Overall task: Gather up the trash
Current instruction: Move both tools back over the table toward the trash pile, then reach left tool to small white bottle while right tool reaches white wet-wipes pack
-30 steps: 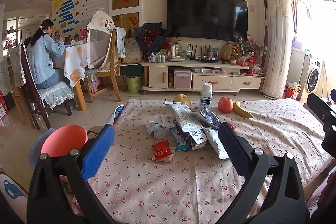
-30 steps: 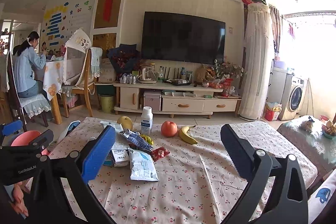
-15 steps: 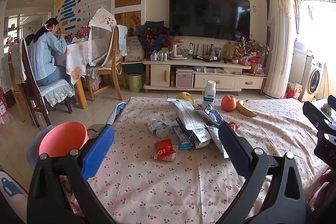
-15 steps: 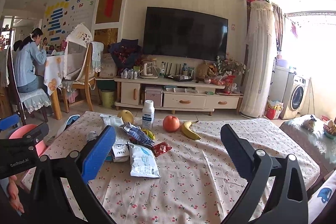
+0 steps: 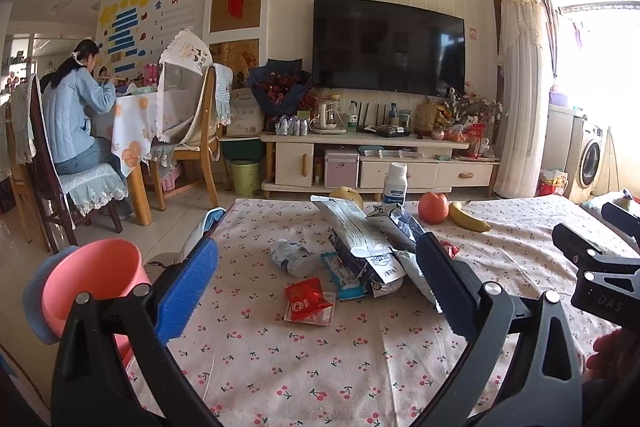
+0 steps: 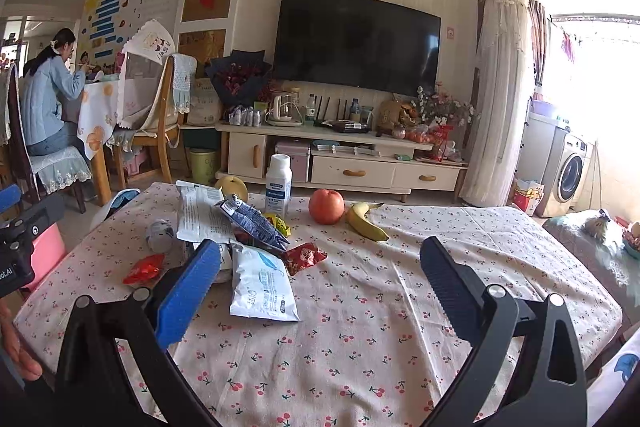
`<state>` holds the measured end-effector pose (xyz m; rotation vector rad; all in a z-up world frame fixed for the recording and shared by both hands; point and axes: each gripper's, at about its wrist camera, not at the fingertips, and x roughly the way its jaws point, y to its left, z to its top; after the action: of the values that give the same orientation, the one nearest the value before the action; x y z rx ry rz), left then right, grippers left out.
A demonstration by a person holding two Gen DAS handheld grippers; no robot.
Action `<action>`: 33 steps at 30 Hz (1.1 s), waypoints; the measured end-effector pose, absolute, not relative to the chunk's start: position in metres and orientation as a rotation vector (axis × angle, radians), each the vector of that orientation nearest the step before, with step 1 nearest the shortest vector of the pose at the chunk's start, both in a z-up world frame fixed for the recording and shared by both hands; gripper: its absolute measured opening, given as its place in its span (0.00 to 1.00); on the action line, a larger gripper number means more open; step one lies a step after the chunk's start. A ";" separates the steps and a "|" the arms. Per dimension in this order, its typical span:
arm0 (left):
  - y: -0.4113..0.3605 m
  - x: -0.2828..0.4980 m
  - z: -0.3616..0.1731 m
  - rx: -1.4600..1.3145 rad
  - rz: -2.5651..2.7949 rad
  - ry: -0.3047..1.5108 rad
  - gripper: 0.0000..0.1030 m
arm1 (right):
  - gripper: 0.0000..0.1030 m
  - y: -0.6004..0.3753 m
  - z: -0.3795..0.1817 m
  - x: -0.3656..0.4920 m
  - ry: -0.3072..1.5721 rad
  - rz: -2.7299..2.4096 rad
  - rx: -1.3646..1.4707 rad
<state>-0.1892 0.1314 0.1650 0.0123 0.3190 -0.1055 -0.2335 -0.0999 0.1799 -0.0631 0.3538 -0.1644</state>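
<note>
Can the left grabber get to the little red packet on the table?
Probably yes. The left gripper is open and empty, the red packet lies flat right between its fingers' line of sight, and only bare tablecloth shows in front of it.

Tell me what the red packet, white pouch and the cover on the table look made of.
Red packet: glossy plastic film, probably; it shines and crinkles, with a clear sealed edge.
White pouch: smooth plastic film, likely; soft sheen, puffy, printed.
Table cover: matte woven cloth by its look; cherry print, creases, no glare.
</note>
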 end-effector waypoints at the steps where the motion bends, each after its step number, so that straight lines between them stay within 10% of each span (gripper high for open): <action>1: 0.131 -0.186 0.161 0.015 -0.124 0.327 0.97 | 0.96 -0.101 0.176 -0.231 0.357 -0.162 -0.068; 33: 0.175 -0.029 0.103 -0.075 -0.138 0.635 0.97 | 0.96 -0.135 0.108 -0.118 0.641 0.128 0.211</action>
<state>-0.0286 0.1750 0.1030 -0.0753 0.6346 -0.1384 -0.1182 -0.1351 0.1085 0.2113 0.6406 0.1277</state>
